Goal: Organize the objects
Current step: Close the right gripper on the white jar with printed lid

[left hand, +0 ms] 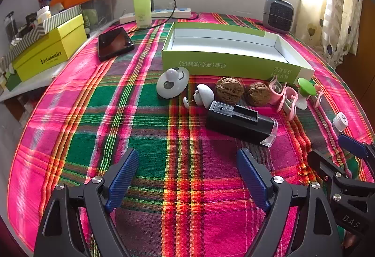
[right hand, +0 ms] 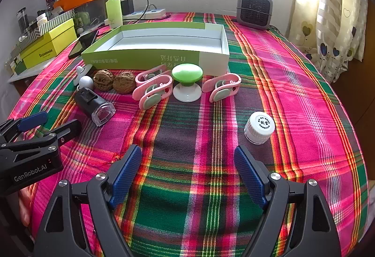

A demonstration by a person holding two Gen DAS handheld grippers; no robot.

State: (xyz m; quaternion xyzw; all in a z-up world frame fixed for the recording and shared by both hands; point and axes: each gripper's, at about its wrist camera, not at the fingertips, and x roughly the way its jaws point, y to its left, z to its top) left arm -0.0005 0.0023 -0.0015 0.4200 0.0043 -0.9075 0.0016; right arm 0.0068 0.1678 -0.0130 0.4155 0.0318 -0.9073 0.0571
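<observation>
An open green-and-white box lies on the plaid cloth. In front of it stand a row of items: a white round gadget, a small white figure, two walnuts, pink clips, a green-topped knob, a black device with a clear cap and a white jar. My left gripper is open and empty before the black device. My right gripper is open and empty, left of the jar.
A black phone, a green bottle, a power strip and a grey heater stand behind the box. Yellow and orange boxes crowd a shelf at the left. Curtains hang at the right.
</observation>
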